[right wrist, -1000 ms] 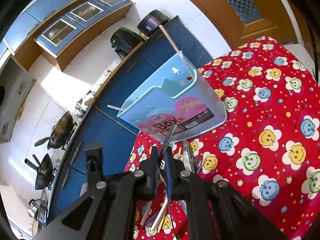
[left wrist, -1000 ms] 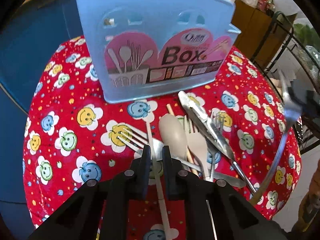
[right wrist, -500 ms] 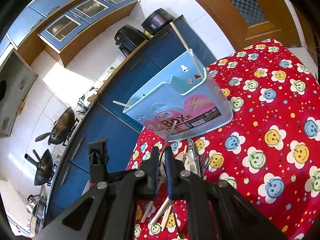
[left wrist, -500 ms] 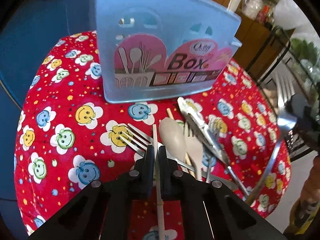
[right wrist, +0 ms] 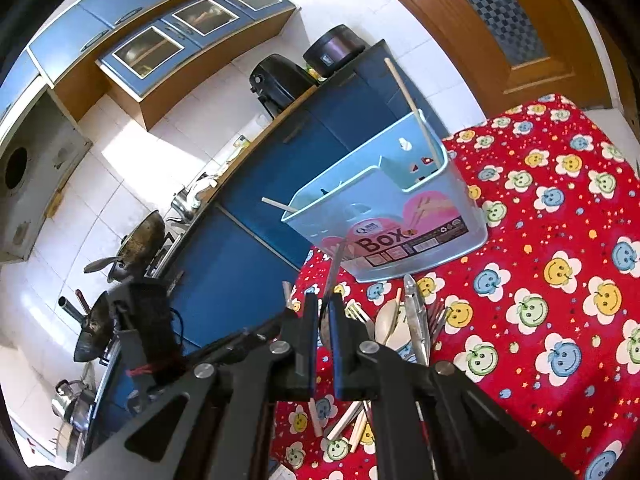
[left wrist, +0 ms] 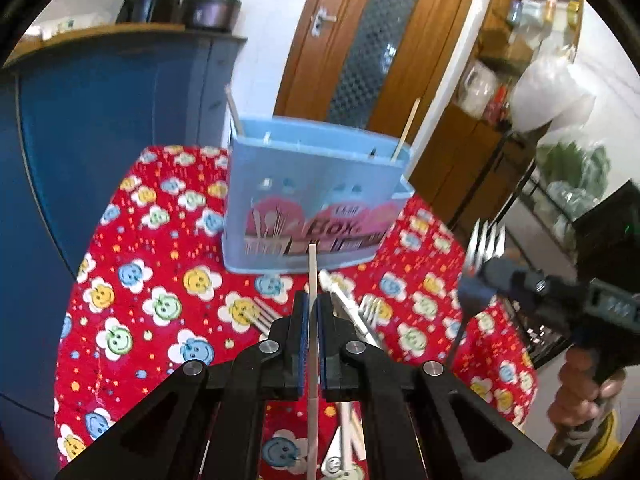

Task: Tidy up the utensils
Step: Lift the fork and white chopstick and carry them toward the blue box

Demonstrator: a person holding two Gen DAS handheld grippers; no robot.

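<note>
Red cloth (left wrist: pixel 132 280) with smiley flowers, covering the bench.

Left wrist view:
- Left claw (left wrist: pixel 312 308), nearly closed, pinching one pale chopstick (left wrist: pixel 312 272); the stick points up toward the box.
- Pale blue plastic box (left wrist: pixel 316 200), labelled "Box", upright at the far side of the cloth; two wooden chopsticks lean out of its top, one at each end.
- Loose utensils on the cloth just beyond the claw: a metal fork (left wrist: pixel 262 316) to its left, tongs (left wrist: pixel 348 308) and a second fork (left wrist: pixel 374 306) to its right.
- Right claw (left wrist: pixel 480 268) at the right edge, lifted off the cloth, with a fork (left wrist: pixel 486 246) standing tines-up from it; blurred.

Right wrist view:
- Right claw (right wrist: pixel 324 312), nearly closed on a thin metal handle (right wrist: pixel 334 268) running up toward the box (right wrist: pixel 400 216).
- Spoon (right wrist: pixel 388 320), tongs (right wrist: pixel 416 312) and forks (right wrist: pixel 436 316) heaped on the cloth (right wrist: pixel 560 280) between claw and box; pale chopsticks (right wrist: pixel 348 424) lie nearer, under the claw.
- Blue cabinet (right wrist: pixel 256 248) behind the bench.
</note>
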